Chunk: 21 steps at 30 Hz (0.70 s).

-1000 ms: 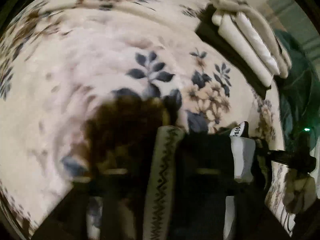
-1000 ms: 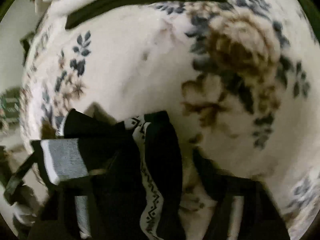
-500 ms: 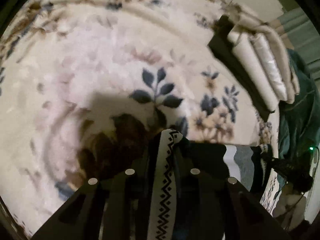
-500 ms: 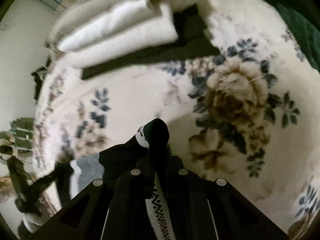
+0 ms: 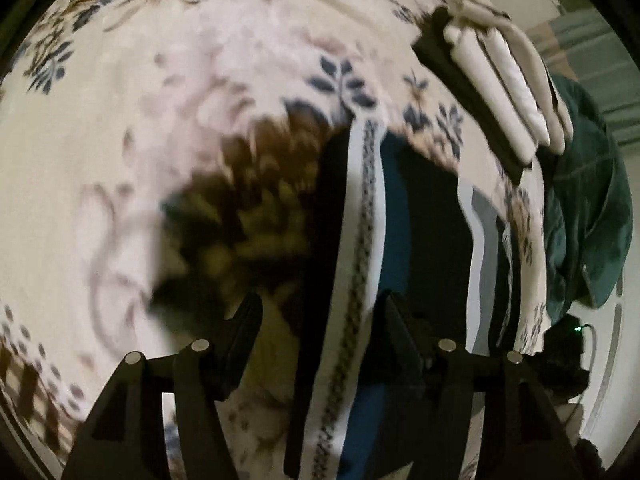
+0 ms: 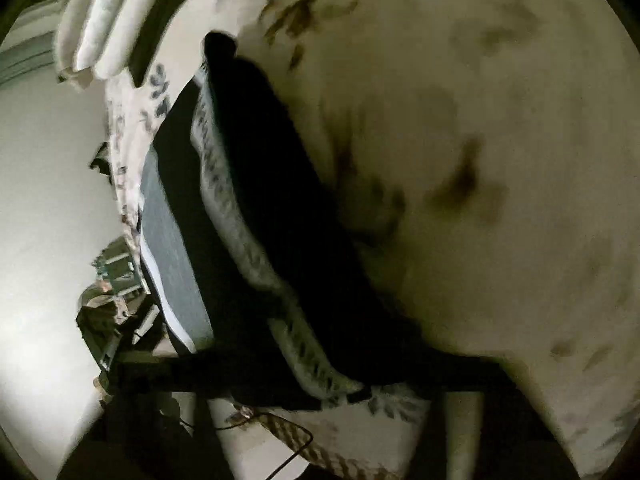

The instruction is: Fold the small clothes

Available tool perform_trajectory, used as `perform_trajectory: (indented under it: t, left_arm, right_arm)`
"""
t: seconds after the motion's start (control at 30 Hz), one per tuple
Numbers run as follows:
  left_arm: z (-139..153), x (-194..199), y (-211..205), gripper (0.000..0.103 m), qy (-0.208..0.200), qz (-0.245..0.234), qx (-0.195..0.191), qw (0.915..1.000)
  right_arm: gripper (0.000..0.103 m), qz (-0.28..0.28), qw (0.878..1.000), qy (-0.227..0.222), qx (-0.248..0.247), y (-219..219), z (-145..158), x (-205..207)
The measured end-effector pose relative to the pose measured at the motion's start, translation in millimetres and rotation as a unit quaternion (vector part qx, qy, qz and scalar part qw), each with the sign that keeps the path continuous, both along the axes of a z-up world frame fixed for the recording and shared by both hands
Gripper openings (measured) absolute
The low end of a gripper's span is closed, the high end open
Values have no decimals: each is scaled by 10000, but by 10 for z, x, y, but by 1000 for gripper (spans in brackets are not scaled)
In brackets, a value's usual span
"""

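A small dark garment (image 5: 424, 224) with a white zigzag-patterned band (image 5: 360, 216) and a grey and white stripe (image 5: 480, 232) lies on the floral bedspread (image 5: 160, 120). My left gripper (image 5: 320, 316) is open, its fingers (image 5: 244, 328) apart on either side of the patterned band. In the right wrist view the same garment (image 6: 272, 208) lies folded lengthwise. My right gripper (image 6: 312, 376) shows only as dark blurred bars low in that view, over the garment's near end.
A stack of folded cream and white laundry on a dark piece (image 5: 508, 76) sits at the far right of the bed, also in the right wrist view (image 6: 100, 16). A dark green cloth (image 5: 584, 208) hangs past the bed's right edge.
My left gripper has opened and let go of the patterned band. The garment has come down flat on the bedspread. My right gripper has swung round and dropped low.
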<state>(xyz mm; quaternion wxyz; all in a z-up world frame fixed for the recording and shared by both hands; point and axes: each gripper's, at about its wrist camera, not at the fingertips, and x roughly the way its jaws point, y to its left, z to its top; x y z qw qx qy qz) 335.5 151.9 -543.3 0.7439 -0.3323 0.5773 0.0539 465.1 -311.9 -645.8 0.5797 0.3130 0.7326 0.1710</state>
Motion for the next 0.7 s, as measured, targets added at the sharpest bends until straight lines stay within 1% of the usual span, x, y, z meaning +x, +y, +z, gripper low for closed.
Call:
perform_trajectory:
  t: [0.07,0.1,0.2,0.27,0.3,0.33,0.37,0.4,0.5,0.53,0.57,0.6,0.63,0.67,0.7]
  left_arm:
    - [-31,-21,-70,61,96,-46,13,9999]
    - [-40,-16,-100,61,112,-73,-16,9999]
    - [-34,35,-149,61,130,-165,18,9998]
    - [-19,81,-159,62,91,-258,79,9996]
    - [-35,109,-154,63,86,-284,42,9996]
    - [-58,124,-144,65,109,-287,-13,9995]
    - [-84,133,-130,66,129,-271,-78,9995]
    - [-118,145,-112,66,119,-242,-190,9995]
    - [-160,147,-85,67,88,-223,-334,9992]
    - [-181,151,-85,67,69,-222,-393,9990]
    - [-197,151,-85,67,66,-216,-423,9988]
    - [-209,149,-86,67,56,-196,-440,9988]
    - [-212,151,-91,67,62,-175,-417,9990]
    - [-203,155,-100,67,67,-167,-386,9991]
    - [-190,163,-107,67,64,-181,-375,9991]
  right_arm:
    - [5,-317,9991,-257,-121,-161,133,-117]
    - [5,-422,9987,-256,-147,-236,130,-161]
    - [6,-498,9986,70,172,-339,-1,-276]
    - [17,-558,9982,61,190,-366,20,-320]
    - [33,-570,9982,34,174,-385,51,-327]
    - [53,-650,9976,-9,239,-405,80,-358]
    - [61,-852,9954,-96,431,-445,111,-391]
    - [65,-988,9933,-172,567,-503,128,-394]
    - [65,-1171,9908,-232,637,-489,116,-204]
    - [65,-1152,9910,-279,615,-466,92,-128]
    - [65,-968,9932,-319,558,-365,38,-37]
    - [64,-784,9949,-191,598,-264,-40,1]
    - [40,-695,9956,-66,617,-251,-95,-7]
    - [16,-546,9965,96,619,-147,-154,-42]
    - [5,-559,9964,110,629,-172,-144,-63]
